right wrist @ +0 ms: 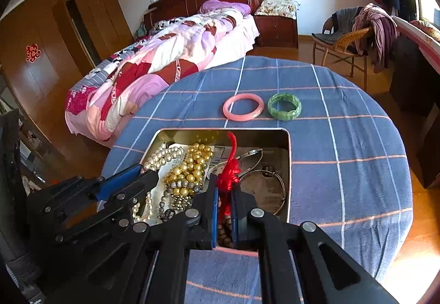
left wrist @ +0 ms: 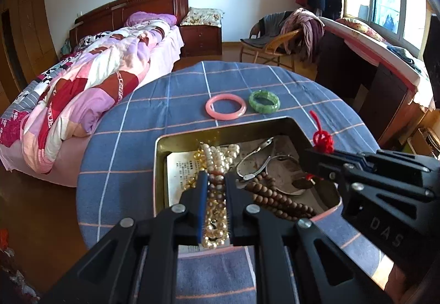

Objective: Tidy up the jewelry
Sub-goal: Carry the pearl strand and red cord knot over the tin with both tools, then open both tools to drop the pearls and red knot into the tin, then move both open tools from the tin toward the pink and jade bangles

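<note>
1. The left gripper (left wrist: 214, 180), black with blue pads, is clamped on a bunch of cream and gold pearl bead strands (left wrist: 216, 210) that runs up between its pads, over the left half of the open rectangular metal tin (left wrist: 161, 161).
2. The strands trail from the pads down into the tin, where more pearls (right wrist: 189, 166) lie heaped on a printed paper sheet (left wrist: 184, 169).
3. The right gripper (right wrist: 223, 188), the same black and blue build, is closed tight on a red knotted cord tassel (right wrist: 229, 166); the cord stands up above its fingertips and passes down between the pads.
4. Below that gripper, in the right half of the tin, lie a string of brown wooden beads (left wrist: 277, 199) and thin silver bangles (right wrist: 271, 183).
5. Both grippers point steeply down, side by side over the tin, close to each other but apart.
6. Beyond the tin's far wall, a smooth pink bangle (right wrist: 243, 106) and a green segmented stone bracelet (right wrist: 284, 106) lie flat on the cloth, just beside each other, not touching.
7. The round table's blue checked cloth (right wrist: 343, 139) is bare to the right of the tin and past the bangles as far as its curved edge.
8. Off the left edge stands a bed with a patchwork quilt (right wrist: 154, 65).
</note>
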`<action>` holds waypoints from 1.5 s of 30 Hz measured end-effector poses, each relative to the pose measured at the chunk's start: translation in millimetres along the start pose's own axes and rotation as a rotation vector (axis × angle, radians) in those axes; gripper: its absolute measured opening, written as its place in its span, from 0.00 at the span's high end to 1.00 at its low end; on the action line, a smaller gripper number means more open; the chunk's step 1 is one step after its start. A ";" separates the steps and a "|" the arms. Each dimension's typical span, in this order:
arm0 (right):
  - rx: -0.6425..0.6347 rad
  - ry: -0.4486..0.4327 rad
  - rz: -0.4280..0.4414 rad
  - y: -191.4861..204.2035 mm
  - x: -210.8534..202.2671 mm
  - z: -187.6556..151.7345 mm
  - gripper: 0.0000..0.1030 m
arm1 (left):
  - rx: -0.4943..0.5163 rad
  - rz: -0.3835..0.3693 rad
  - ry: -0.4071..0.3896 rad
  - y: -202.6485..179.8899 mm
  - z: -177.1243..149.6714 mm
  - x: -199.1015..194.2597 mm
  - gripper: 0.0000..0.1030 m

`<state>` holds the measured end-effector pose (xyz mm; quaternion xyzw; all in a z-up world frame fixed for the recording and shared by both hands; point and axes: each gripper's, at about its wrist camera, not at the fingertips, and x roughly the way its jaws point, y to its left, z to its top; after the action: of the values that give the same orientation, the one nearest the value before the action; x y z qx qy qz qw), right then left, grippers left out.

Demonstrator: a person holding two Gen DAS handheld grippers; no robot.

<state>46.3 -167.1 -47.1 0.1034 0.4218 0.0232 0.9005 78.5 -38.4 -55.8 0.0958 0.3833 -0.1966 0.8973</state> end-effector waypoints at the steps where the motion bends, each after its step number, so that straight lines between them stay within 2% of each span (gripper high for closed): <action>1: 0.002 0.008 -0.001 -0.7 3.0 -0.1 0.93 | -0.001 0.005 0.003 -0.4 -0.2 1.4 0.87; 9: 0.011 0.045 0.012 -2.3 20.5 -0.9 0.93 | -0.012 0.011 0.043 0.0 -2.9 15.0 0.87; 14: 0.045 0.067 0.056 -6.6 25.6 0.4 0.92 | -0.004 0.022 0.053 -1.0 -3.3 18.3 0.87; 17: 0.067 0.070 0.072 -9.6 24.6 0.4 0.82 | -0.004 0.021 0.060 -1.0 -2.9 19.9 0.87; 19: 0.078 0.056 0.089 -11.2 20.3 -0.4 0.70 | 0.000 0.035 0.055 -2.1 -2.8 18.5 0.86; 21: 0.077 0.036 0.096 -12.1 14.5 -0.3 0.51 | 0.012 0.046 0.037 -5.1 -0.7 15.8 0.86; 22: 0.076 0.023 0.086 -11.9 11.2 0.5 0.49 | 0.021 0.053 0.029 -7.0 0.1 13.0 0.86; 23: 0.076 0.006 0.073 -11.1 7.8 1.2 0.49 | 0.025 0.058 0.025 -7.7 0.9 11.4 0.81; 24: 0.076 -0.013 0.061 -11.3 2.6 2.0 0.49 | 0.027 0.063 0.020 -8.4 1.6 9.5 0.63; 25: 0.077 -0.023 0.059 -11.9 0.1 3.3 0.49 | 0.025 0.068 0.014 -8.2 2.3 8.3 0.49; 26: 0.080 -0.038 0.055 -12.9 -4.5 4.0 0.49 | 0.017 0.081 -0.005 -7.6 2.9 4.4 0.24; 27: 0.084 -0.056 0.045 -14.1 -9.2 4.4 0.49 | 0.008 0.093 -0.026 -6.0 3.9 2.0 0.13; 28: 0.087 -0.070 0.034 -15.8 -12.7 4.8 0.49 | -0.004 0.112 -0.058 -5.4 4.9 -4.1 0.11; 30: 0.098 -0.096 0.009 -19.5 -19.0 5.5 0.49 | -0.007 0.125 -0.070 -4.7 7.7 -7.4 0.08; 41: 0.138 -0.084 0.005 -31.4 -15.5 5.4 0.49 | -0.013 0.143 -0.046 -1.9 7.6 -2.9 0.08; 45: 0.147 -0.082 -0.005 -35.0 -13.2 4.3 0.49 | -0.015 0.149 -0.047 -1.3 7.1 -2.8 0.04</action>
<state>39.5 -203.7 -41.7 0.1692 0.3855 -0.0143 0.9070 80.9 -41.1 -48.9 0.1127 0.3556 -0.1283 0.9189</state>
